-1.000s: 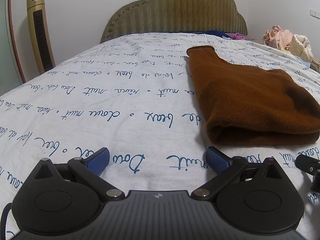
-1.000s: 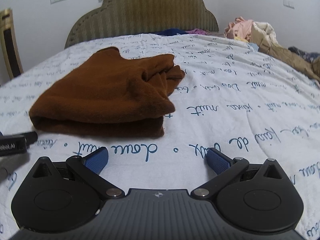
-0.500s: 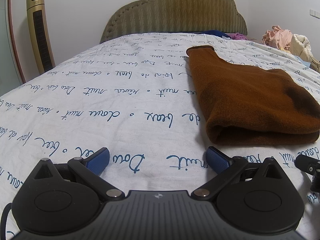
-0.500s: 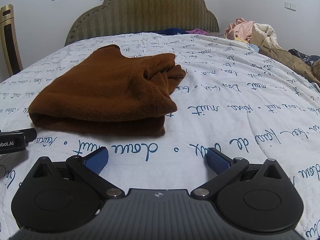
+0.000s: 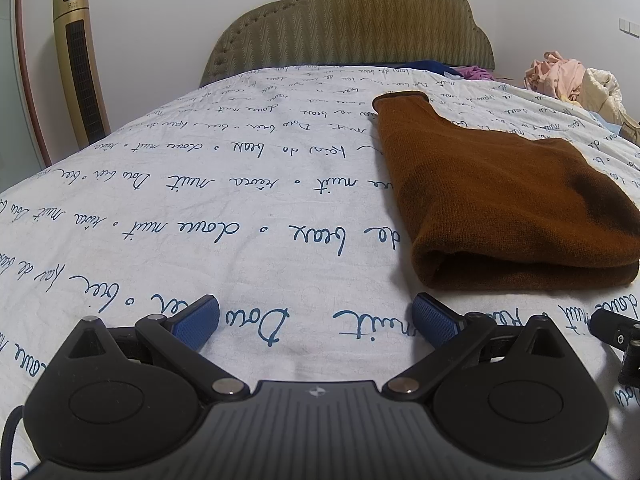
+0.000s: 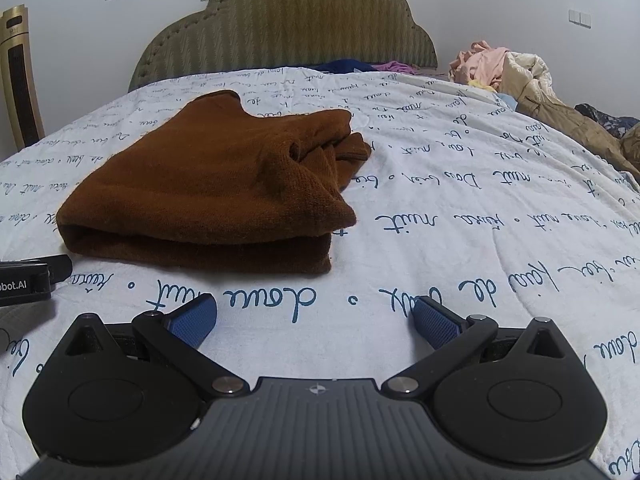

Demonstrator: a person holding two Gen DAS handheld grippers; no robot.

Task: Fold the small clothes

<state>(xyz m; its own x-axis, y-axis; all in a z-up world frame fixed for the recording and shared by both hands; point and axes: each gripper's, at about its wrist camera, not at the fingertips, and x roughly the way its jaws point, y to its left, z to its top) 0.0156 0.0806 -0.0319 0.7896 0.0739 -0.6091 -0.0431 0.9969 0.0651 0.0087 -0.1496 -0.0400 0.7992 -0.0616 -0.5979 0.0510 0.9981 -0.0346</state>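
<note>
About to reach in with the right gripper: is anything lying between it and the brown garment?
Nothing visible does. Only bare printed bedspread lies between the open right gripper and the folded brown garment. The left gripper, off to the left, is also open.

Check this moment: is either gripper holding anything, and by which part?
Nothing held. Left gripper and right gripper are open, apart from the folded brown garment.

Fuzzy knit brown garment [image 6: 208, 188]

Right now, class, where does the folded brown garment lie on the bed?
The folded brown garment lies on the printed bedspread, ahead-left in the right wrist view and ahead-right in the left wrist view, just beyond both open claws.
</note>
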